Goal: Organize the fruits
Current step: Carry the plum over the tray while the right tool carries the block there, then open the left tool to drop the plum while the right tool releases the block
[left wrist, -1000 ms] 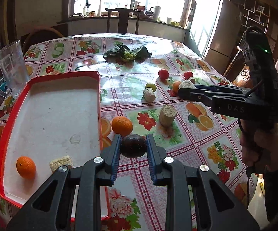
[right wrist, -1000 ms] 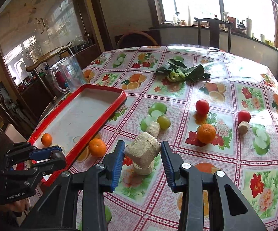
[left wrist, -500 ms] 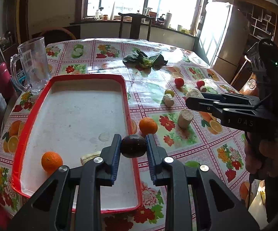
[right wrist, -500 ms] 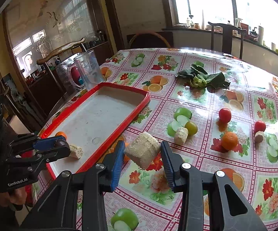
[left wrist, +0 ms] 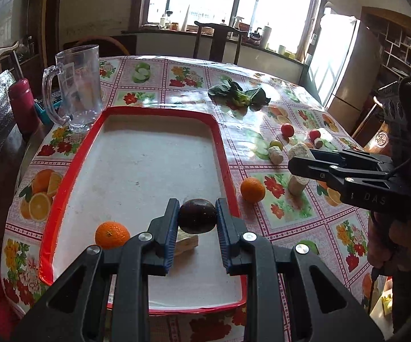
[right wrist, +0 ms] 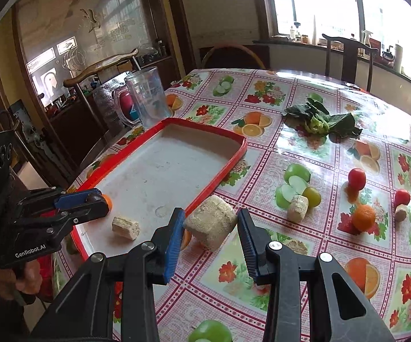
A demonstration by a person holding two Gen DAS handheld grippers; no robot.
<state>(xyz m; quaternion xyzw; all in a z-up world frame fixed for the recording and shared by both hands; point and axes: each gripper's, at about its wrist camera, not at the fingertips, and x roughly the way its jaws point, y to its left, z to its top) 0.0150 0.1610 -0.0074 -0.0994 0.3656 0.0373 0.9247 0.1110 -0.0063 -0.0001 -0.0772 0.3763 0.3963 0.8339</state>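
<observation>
Glass mug: stands at the tray's far left corner.
Red tray: holds an orange and a pale chunk.
Left gripper: clamped on a dark round fruit, held over the tray's near end.
Loose orange: on the tablecloth just right of the tray.
Right gripper: pinching a pale block above the cloth, beside the tray's rim.

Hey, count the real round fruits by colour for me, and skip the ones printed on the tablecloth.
oranges: 3
red fruits: 2
green fruit: 1
dark fruit: 1, in the jaws of the left gripper
Total: 7
</observation>
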